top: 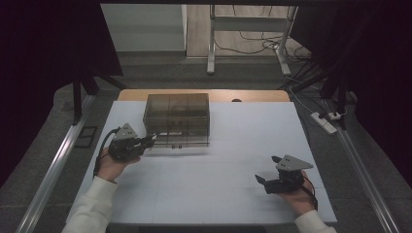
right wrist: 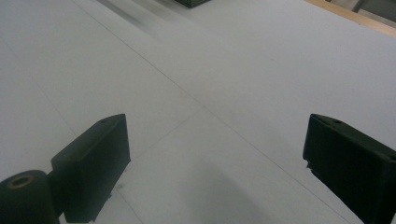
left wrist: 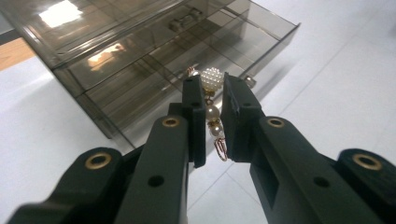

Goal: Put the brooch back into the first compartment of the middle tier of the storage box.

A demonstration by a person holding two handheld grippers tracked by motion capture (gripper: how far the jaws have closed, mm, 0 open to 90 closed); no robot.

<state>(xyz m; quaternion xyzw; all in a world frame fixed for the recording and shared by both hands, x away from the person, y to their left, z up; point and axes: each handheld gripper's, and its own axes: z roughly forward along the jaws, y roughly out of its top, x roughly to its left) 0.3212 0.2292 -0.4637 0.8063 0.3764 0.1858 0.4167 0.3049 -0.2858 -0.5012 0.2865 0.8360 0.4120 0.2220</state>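
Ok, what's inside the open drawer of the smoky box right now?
The open drawer shows bare dividers. The left tongs hold the pearl earring above its front edge, covering the compartment underneath, so that part cannot be checked.

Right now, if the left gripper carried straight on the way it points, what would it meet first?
Probably the open drawer of the smoky organizer: the left gripper, shut on a pearl earring, points into it, though depth is unclear.

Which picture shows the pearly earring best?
The left gripper view: the pearl earring sits close up, pinched in the left gripper before the smoky drawer box. In the high view it is too small to make out.
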